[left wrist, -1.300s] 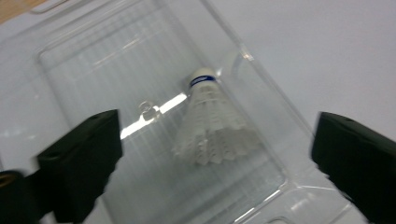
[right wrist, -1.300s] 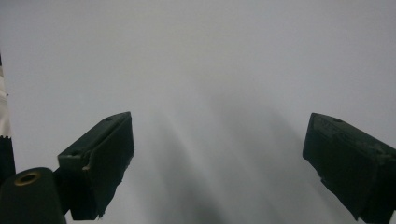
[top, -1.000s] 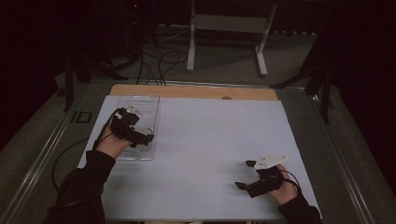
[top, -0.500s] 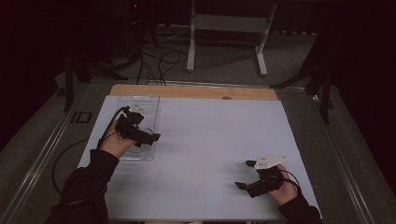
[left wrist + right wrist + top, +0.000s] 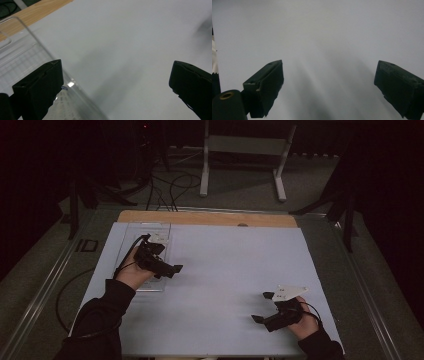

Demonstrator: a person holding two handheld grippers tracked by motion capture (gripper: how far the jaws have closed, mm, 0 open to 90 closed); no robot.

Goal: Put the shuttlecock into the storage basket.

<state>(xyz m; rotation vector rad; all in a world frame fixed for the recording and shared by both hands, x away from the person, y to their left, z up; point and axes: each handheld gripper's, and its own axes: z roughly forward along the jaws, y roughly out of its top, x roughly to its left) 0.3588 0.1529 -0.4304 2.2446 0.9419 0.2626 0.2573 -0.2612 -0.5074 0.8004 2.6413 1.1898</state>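
Left gripper (image 5: 167, 268) hung over the near right edge of the clear tray (image 5: 131, 241), jaws spread wide, nothing between them. In the left gripper view its left jaw sat right at the tray's thin right wall (image 5: 37, 47) and the right jaw was well out over the bare white sheet (image 5: 130, 40).

Risks, as a judgement: the wall was thin, clear and glossy, so a jaw closing on it could slip off or skid the light tray across the sheet. Coming down too low could clip the rim and tip the tray. The cable from the left gripper trailed beside the tray and could snag it. Whether the jaw already touched the wall was hard to tell; the view was too close and dim.

Tray lay flat at the far left of the sheet, its far end near the wooden strip (image 5: 210, 218), a small white item (image 5: 159, 238) inside near that end. It was under and just left of the left gripper.

Right gripper (image 5: 265, 307) rested low near the right front of the sheet, jaws also apart and empty, well apart from the tray.
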